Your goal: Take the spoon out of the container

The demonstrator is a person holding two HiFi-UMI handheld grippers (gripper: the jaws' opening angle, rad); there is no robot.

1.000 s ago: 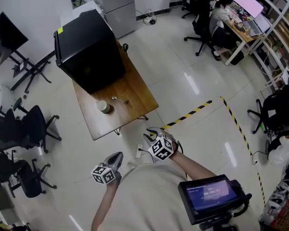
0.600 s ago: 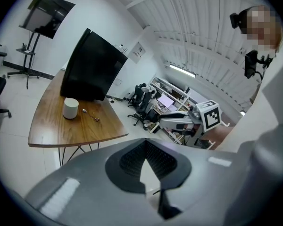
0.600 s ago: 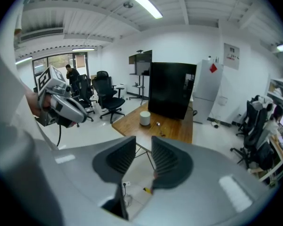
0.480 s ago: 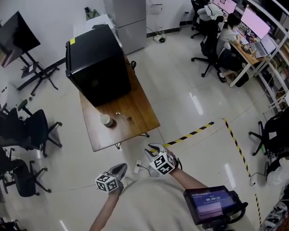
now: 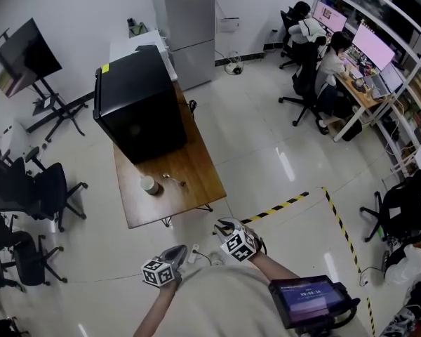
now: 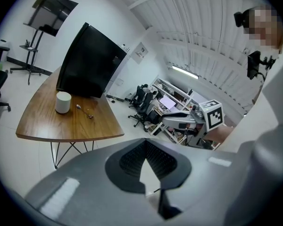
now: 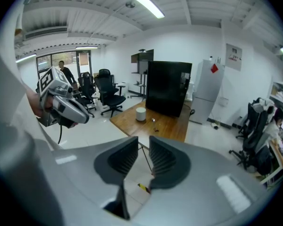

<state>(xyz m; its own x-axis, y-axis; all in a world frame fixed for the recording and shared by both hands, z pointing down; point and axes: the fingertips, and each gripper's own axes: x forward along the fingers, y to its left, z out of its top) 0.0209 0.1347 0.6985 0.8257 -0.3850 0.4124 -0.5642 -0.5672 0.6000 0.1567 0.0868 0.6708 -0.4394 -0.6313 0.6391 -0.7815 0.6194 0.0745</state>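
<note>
A small white container [image 5: 149, 184] stands on the wooden table [image 5: 196, 161]. The spoon [image 5: 174, 180] lies on the tabletop just to its right, outside it. Both grippers hang over the floor close to my body, well short of the table. My left gripper [image 5: 174, 253] has its jaws together and holds nothing. The jaws of my right gripper [image 5: 224, 225] are closing, with a narrow gap and nothing between them. The left gripper view shows the container [image 6: 63, 102] and spoon [image 6: 85, 112] far off. The right gripper view shows the container [image 7: 140, 114] beyond its jaws.
A big black box [image 5: 137, 107] fills the table's far end, with a grey fridge [image 5: 189, 20] behind it. Office chairs [image 5: 35, 188] stand to the left. Black-and-yellow floor tape [image 5: 277, 207] runs on the right, and people sit at desks [image 5: 351, 62] far right.
The table and black box have drifted a little away and leftward in the head view. Both grippers stay low near my body, shifted slightly downward in the picture.
</note>
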